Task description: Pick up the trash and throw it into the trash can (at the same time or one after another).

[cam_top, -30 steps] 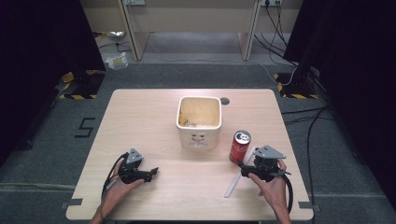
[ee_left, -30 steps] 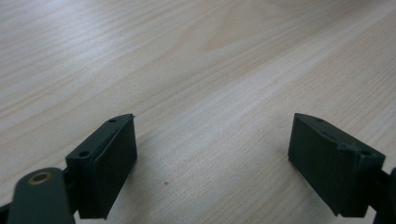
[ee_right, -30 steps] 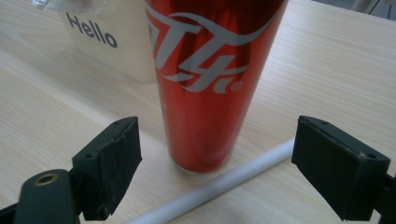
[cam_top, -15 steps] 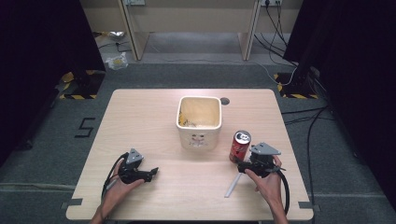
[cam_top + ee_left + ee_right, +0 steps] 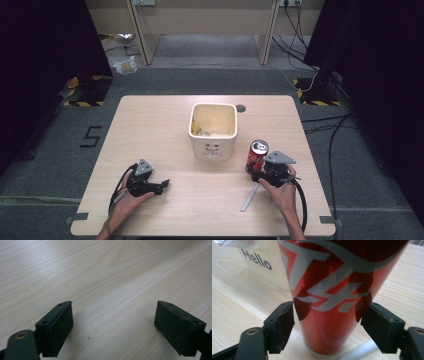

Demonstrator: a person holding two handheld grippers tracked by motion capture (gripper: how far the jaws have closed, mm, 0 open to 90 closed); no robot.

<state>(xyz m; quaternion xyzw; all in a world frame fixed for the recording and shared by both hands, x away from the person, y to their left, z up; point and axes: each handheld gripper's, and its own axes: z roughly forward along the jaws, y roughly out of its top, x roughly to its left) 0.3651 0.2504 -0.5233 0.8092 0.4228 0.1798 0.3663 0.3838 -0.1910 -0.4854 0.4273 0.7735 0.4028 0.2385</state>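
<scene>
One wooden table (image 5: 150, 125) is seen from the high view, and on it three loose things can be counted: one cream square container (image 5: 213, 130) near the middle, one red drink can (image 5: 257, 155) standing upright to the right of it and a little nearer the person, and one pale flat strip (image 5: 248, 198) lying on the wood below the can. Two hand-held grippers are held over the near edge, one in each hand. The left gripper (image 5: 159, 186) is kept well apart from the container and the can, over bare wood; in the left gripper view its two black jaws are seen spread wide with nothing between them except the tabletop. The right gripper (image 5: 328, 322) is placed at the can, and in the right gripper view the can's lower body (image 5: 332, 290) is seen between the two jaws, which are spread to either side of it with small gaps showing, so that the can is flanked rather than pinched. One word, "Hello", is printed on the container's side (image 5: 262, 267) behind the can.
</scene>
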